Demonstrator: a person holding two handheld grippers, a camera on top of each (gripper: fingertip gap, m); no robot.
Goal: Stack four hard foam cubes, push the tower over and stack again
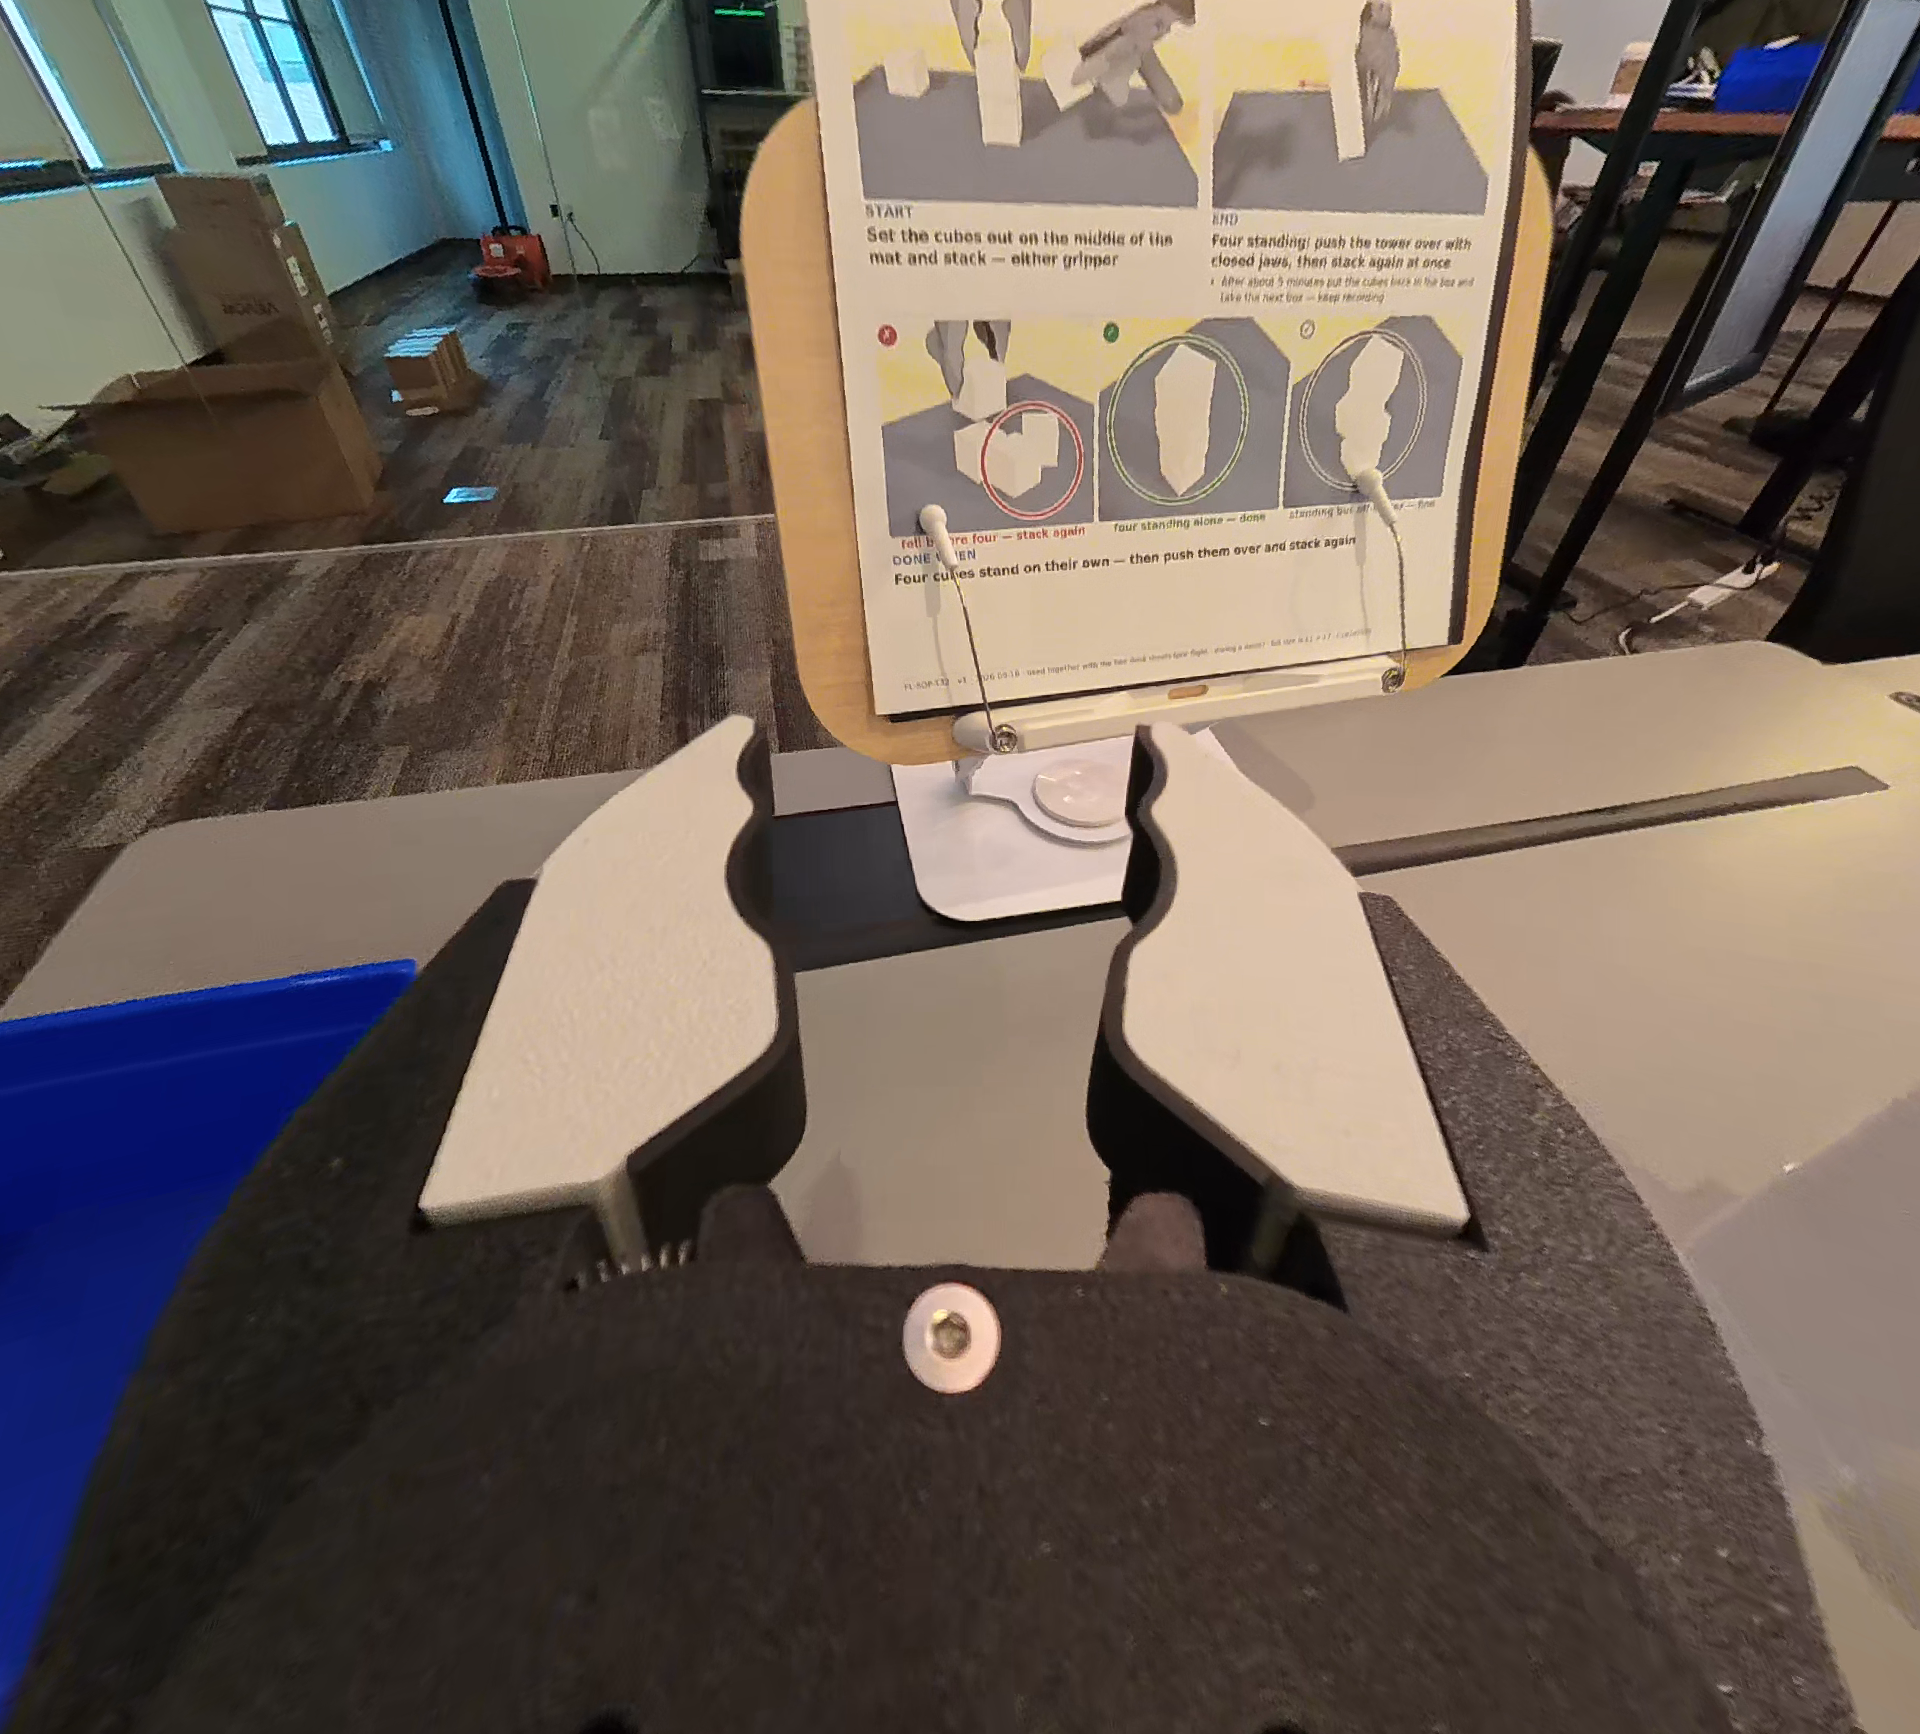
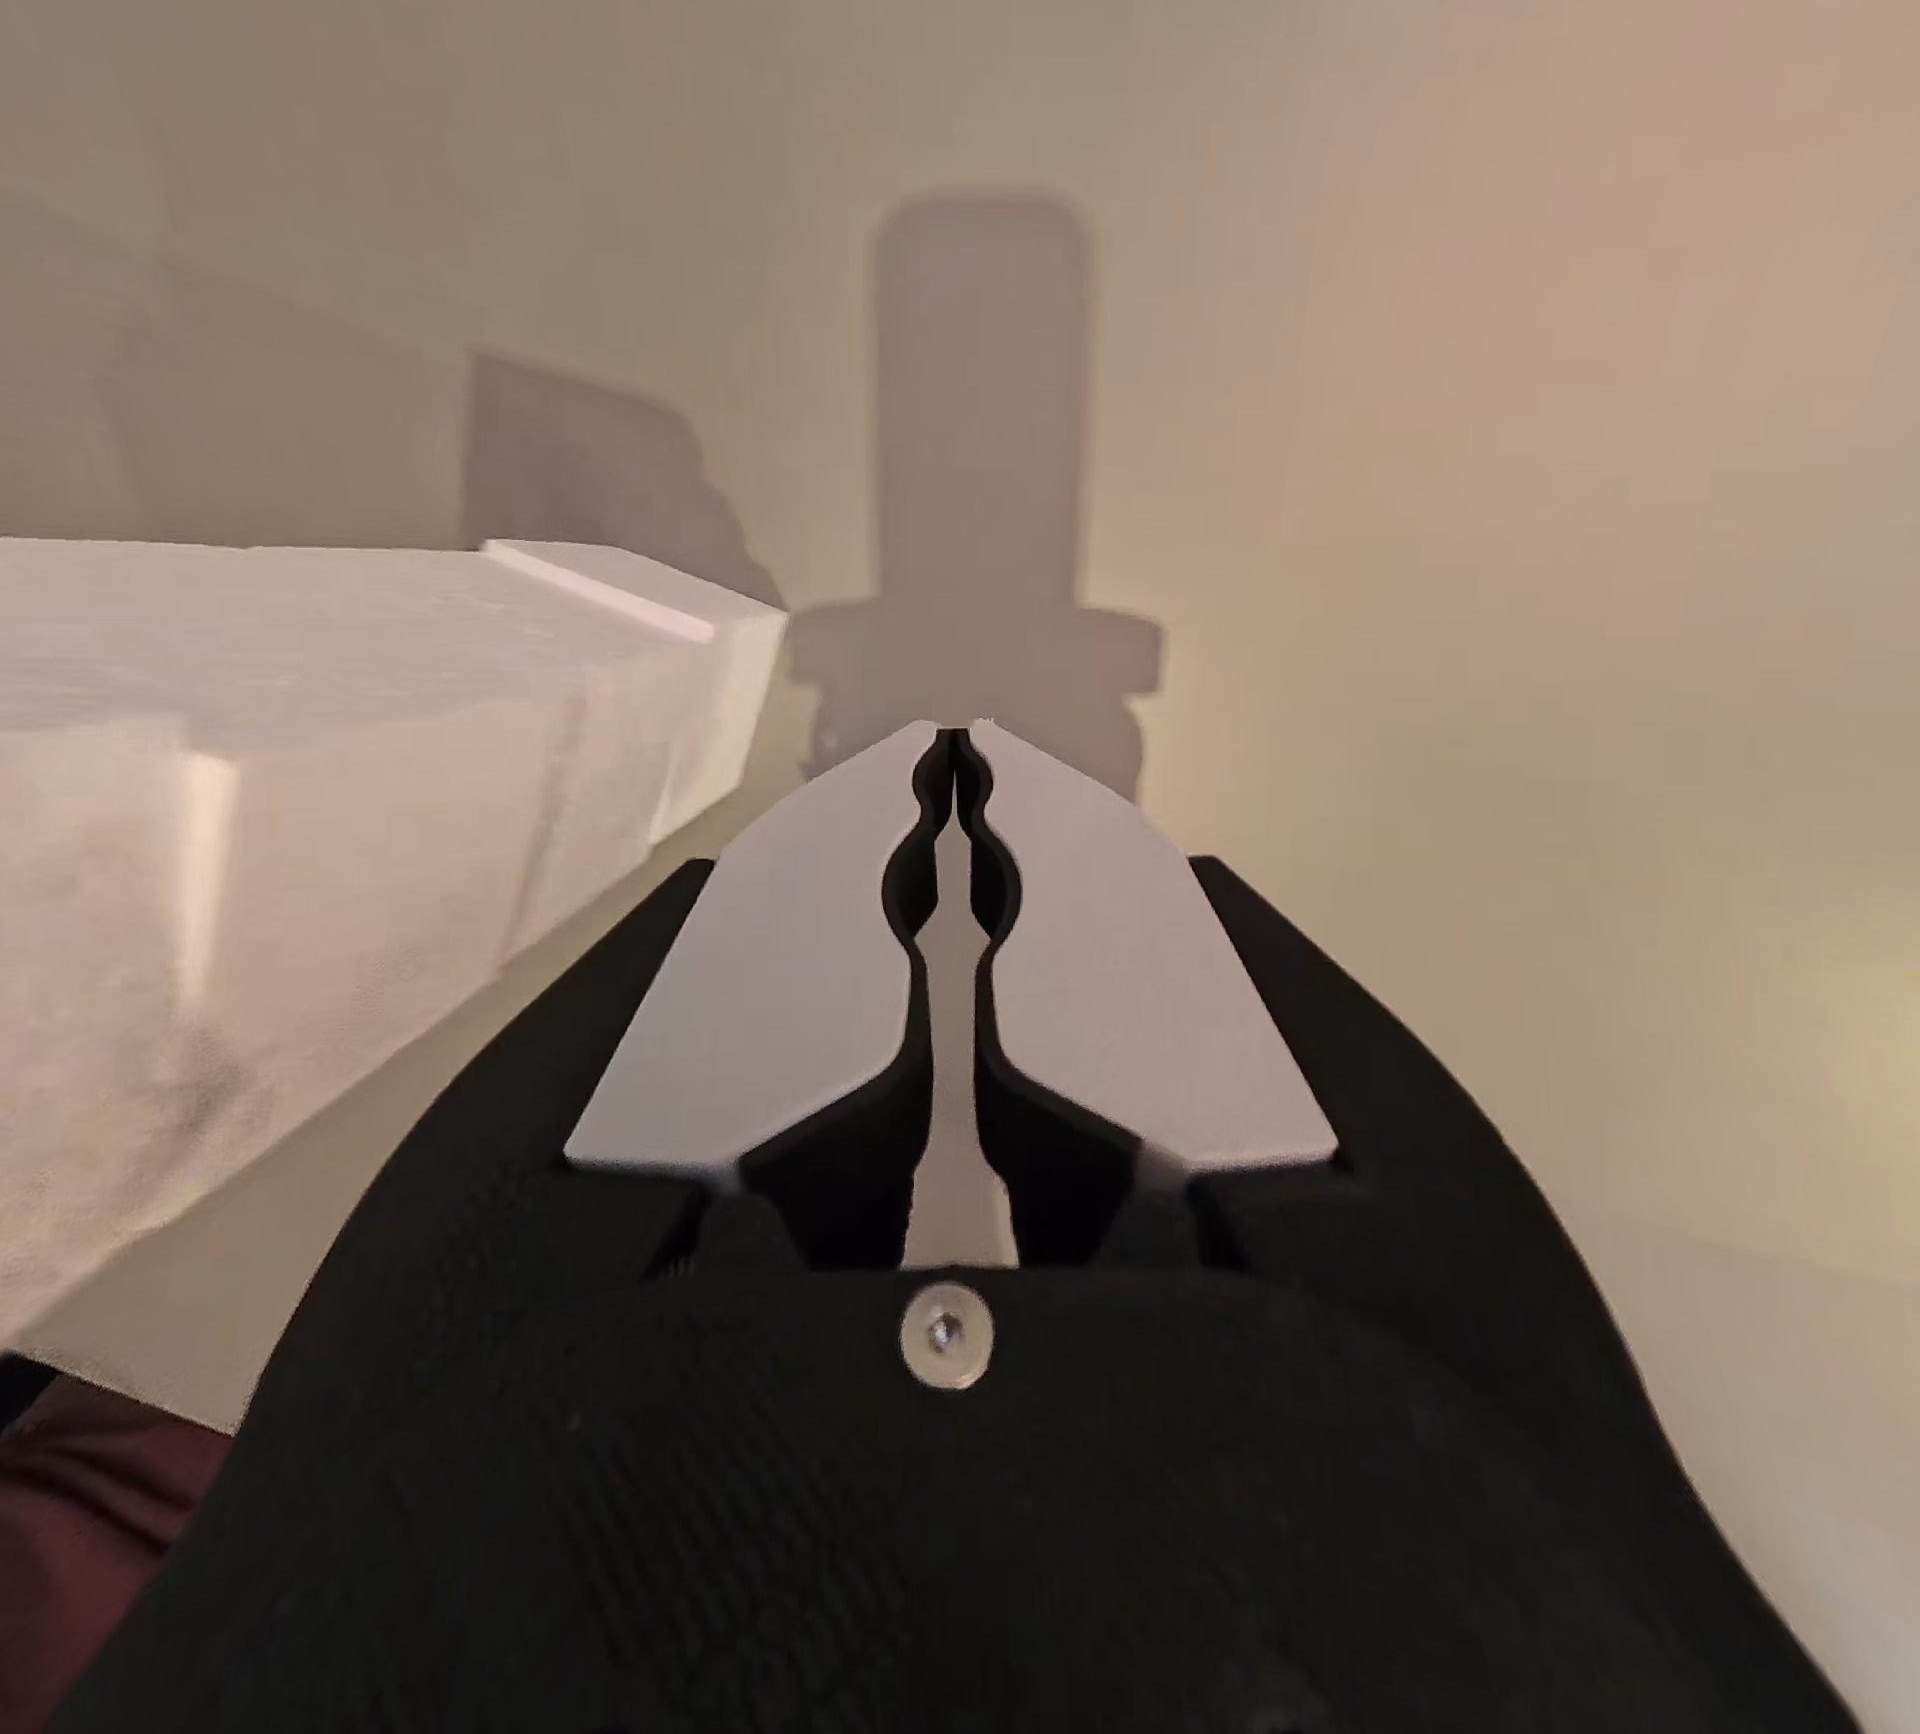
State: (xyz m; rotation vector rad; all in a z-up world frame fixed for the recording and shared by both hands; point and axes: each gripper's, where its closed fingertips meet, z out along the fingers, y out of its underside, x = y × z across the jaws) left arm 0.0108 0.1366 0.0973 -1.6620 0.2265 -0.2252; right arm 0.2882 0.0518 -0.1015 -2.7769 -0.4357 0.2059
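Observation:
In the right wrist view, white foam cubes (image 2: 312, 801) sit in a line with slightly offset edges and fill the left side; I cannot tell whether they stand as a tower or lie on their side. My right gripper (image 2: 954, 730) is shut and empty, just right of the cubes. It points at a pale surface (image 2: 1455, 541) that bears its shadow. Whether it touches the cubes is hidden. In the left wrist view, my left gripper (image 1: 948, 739) is open and empty above the grey table (image 1: 1558, 1009). No cubes show in that view.
A blue bin (image 1: 156, 1165) sits at the left gripper's left. An instruction sheet on a wooden stand (image 1: 1143, 282) rises at the table's far edge, on a white base (image 1: 997, 853). A dark slot (image 1: 1610, 817) runs along the table. Cardboard boxes (image 1: 239, 427) lie on the floor beyond. Tip to tip, the grippers are about 35 cm apart.

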